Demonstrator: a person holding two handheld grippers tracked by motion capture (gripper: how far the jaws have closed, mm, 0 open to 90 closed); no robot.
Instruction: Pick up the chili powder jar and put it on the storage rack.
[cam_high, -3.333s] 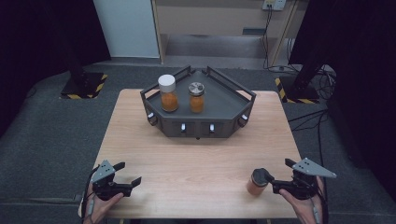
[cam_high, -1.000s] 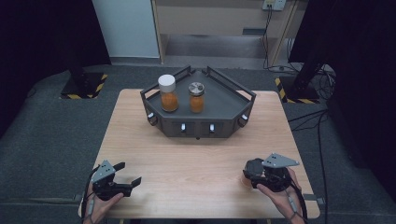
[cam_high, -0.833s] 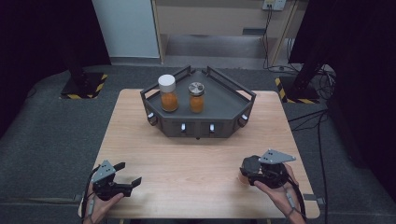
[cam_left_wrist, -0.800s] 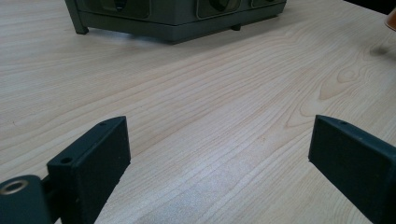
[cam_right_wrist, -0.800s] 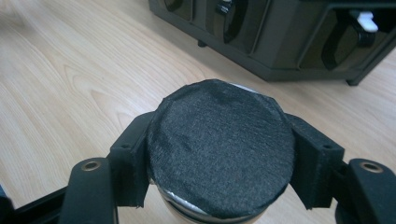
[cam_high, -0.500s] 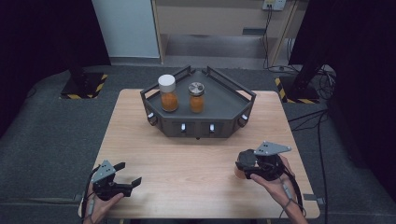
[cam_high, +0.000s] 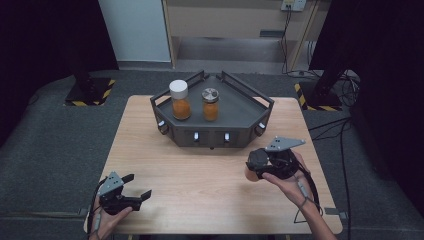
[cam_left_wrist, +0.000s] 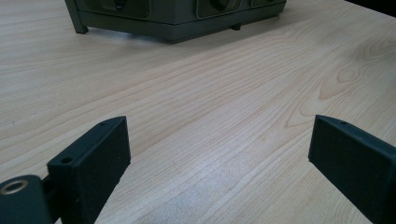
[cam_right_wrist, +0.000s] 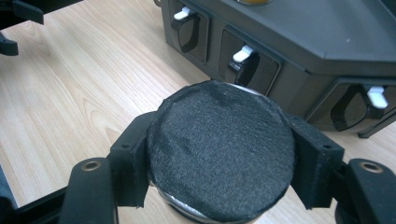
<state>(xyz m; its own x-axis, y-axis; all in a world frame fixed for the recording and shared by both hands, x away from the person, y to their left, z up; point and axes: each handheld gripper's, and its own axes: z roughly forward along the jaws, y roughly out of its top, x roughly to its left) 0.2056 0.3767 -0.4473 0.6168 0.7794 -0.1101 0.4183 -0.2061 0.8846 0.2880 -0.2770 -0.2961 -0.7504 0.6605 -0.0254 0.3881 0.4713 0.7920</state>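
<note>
The right gripper (cam_high: 256, 164) holds a jar with a black felt-covered lid (cam_right_wrist: 223, 150), its two jaws pressed against opposite sides of the lid. In the high view the jar (cam_high: 252, 170) shows just beneath the gripper, lifted off the wooden table (cam_high: 200, 185) and close in front of the dark tray (cam_high: 240, 112). Three seconds ago the same jar stood on the table near the right front corner, with the gripper beside it. A second ago the gripper already had it, low over the table near the person's edge. Since then the right hand (cam_high: 287, 175) has carried it up and forward, toward the tray and a little toward the middle of the table. In the right gripper view the tray's front wall with its white toggle switches (cam_right_wrist: 243, 53) lies just beyond the lid.

Two more jars with orange contents stand on the tray, as before: one with a white lid (cam_high: 180, 100) on the left and one with a metal lid (cam_high: 210, 104) to its right, near each other but apart.

The left gripper (cam_high: 135, 192) has not shifted from its place near the left front corner of the table. Its jaws stand wide apart with only bare wood between them, as the left gripper view shows, and the tray's base (cam_left_wrist: 177, 23) lies well ahead of it.
</note>
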